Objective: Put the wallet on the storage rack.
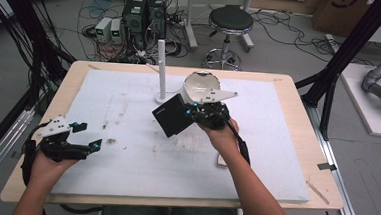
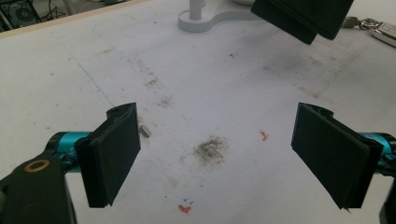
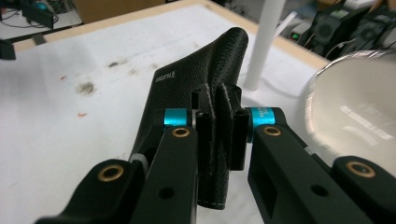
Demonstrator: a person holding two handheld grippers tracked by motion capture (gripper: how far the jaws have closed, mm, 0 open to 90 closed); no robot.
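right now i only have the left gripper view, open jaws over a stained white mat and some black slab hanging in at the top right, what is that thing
Observer: It's a black leather wallet, clamped in the right gripper and lifted off the white mat.

Operator: how much of it do the jaws have

Observer: Just one edge; in the right gripper view the pads pinch the leather into a fold and the rest sticks out ahead of the jaws.

Operator: anything close behind it i should know about

Observer: A white bowl sits just beyond the right gripper, beside a white post on a round base.
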